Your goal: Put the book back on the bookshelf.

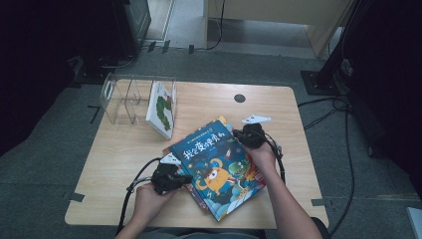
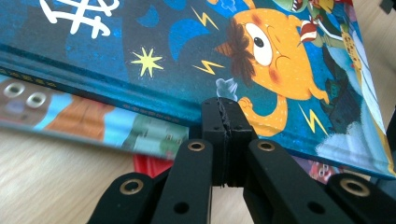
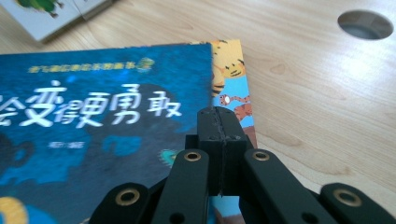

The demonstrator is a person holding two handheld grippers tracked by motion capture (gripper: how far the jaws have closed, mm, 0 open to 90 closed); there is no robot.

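A pile of books [image 1: 219, 167] lies on the table [image 1: 114, 154], near the front edge, a bit right of the middle. A clear rack [image 1: 124, 97] stands at the back left corner. One book [image 1: 161, 108] stands in the rack's right end.

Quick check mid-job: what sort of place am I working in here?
Probably a lab or studio recording station, not a home: one small wooden table on grey carpet, black stands and cables around it, tape marks on the floor, and only picture books and a clear rack laid out.
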